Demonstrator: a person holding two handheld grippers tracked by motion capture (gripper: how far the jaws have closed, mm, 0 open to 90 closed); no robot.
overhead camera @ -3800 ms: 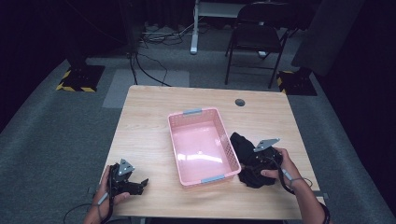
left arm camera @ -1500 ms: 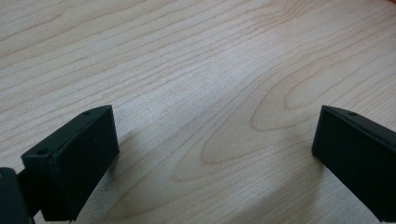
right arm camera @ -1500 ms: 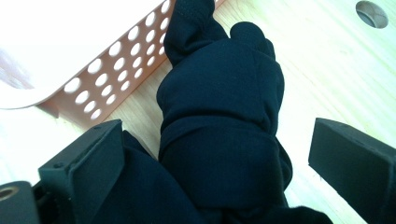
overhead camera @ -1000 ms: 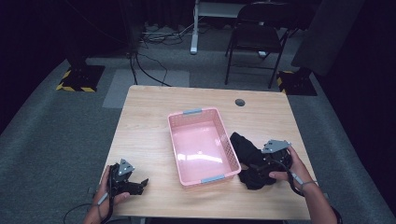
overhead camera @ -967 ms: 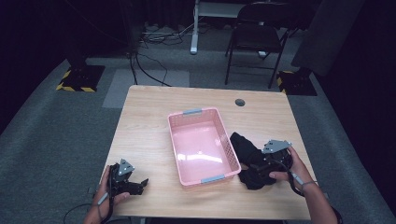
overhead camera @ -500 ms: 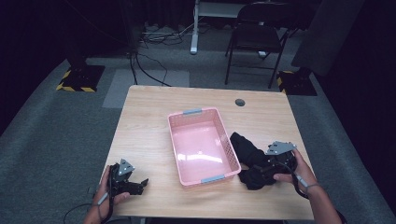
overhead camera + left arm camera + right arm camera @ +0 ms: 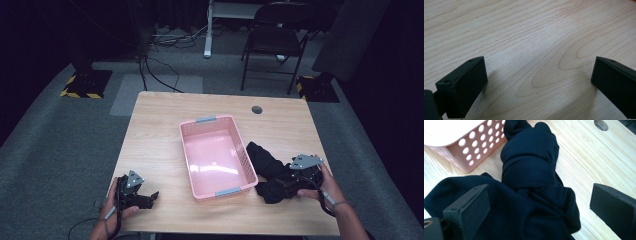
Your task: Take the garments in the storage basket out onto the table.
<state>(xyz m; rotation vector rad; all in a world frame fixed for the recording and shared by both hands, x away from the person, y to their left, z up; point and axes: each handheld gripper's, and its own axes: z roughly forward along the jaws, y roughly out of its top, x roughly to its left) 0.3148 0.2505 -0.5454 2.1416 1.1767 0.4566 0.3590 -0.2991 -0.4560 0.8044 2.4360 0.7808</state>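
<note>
Your right gripper (image 7: 541,212) hangs released over a crumpled black cloth (image 7: 529,170) beside the pink basket (image 7: 200,150). Your left gripper (image 7: 539,85) rests spread wide on bare bench (image 7: 529,30).

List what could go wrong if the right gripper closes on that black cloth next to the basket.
1. The right gripper stands open over a bunched fold of the black cloth; it may pinch only one layer, so the rest trails.
2. The cloth lies against the pink basket, so a lift could catch on its wall and drag it.
3. The left gripper is open over bare table, too far off to steady the basket.
</note>
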